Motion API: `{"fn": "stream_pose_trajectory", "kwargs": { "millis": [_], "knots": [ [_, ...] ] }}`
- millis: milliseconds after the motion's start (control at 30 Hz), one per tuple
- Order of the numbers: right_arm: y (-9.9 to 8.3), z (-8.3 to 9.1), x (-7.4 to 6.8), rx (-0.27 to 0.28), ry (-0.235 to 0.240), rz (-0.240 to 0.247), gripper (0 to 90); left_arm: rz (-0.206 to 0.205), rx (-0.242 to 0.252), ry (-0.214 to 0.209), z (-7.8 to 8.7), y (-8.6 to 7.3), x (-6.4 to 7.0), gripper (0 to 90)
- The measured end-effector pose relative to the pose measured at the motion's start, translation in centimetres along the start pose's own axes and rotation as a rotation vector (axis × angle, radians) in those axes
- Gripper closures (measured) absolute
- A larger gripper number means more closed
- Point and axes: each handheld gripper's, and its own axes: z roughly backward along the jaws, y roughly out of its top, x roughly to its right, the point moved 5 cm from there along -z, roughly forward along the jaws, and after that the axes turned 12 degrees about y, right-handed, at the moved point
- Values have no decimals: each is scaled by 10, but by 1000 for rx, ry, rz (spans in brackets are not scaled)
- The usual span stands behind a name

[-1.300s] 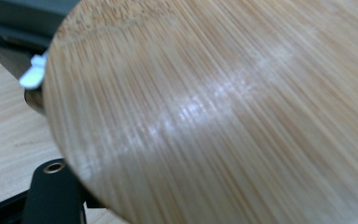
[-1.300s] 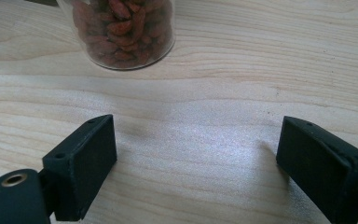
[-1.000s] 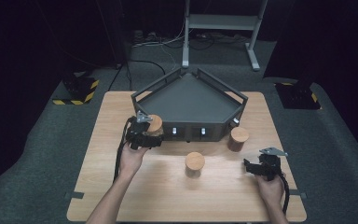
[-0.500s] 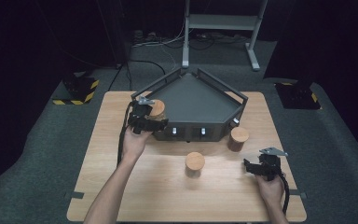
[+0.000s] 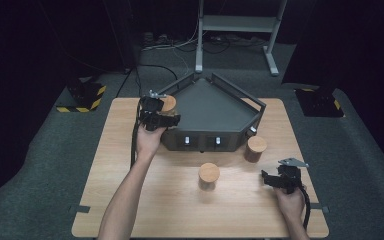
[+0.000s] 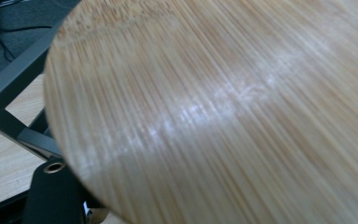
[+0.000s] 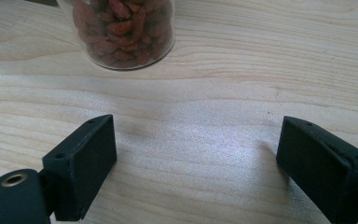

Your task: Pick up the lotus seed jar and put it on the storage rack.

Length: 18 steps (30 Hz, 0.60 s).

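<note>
Three glass jars with round bamboo lids are in play. My left gripper (image 5: 162, 118) is shut on one jar (image 5: 168, 104) and holds it over the left edge of a dark five-sided tray (image 5: 215, 107). That jar's lid (image 6: 223, 112) sits very close in the left gripper view. A second jar (image 5: 209, 175) stands mid-table and a third (image 5: 256, 148) by the tray's right front corner. My right gripper (image 5: 270, 179) rests open near the table's right front. Its jaws (image 7: 196, 158) are wide apart over bare wood, with a jar of red dried berries (image 7: 121, 32) ahead.
The tray has raised metal rails (image 6: 14, 79) and small knobs (image 5: 202, 141) on its front wall. The light wooden table (image 5: 130, 210) stands on grey carpet. A metal stand (image 5: 235, 25) and cables lie beyond the far edge.
My left gripper has carried its jar away from the person and to the right, from the table beside the tray up to the tray's left rail. The right gripper has stayed put.
</note>
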Motion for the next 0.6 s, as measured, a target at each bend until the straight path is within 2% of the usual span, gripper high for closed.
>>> {"fn": "stream_pose_trajectory", "kwargs": {
  "millis": [333, 600],
  "knots": [
    [0, 0, 0, 0, 0, 0, 119, -24, -29, 67, -21, 8, 2, 251],
    [0, 0, 0, 0, 0, 0, 119, 22, -41, 93, -35, 8, -2, 252]
  ]
}}
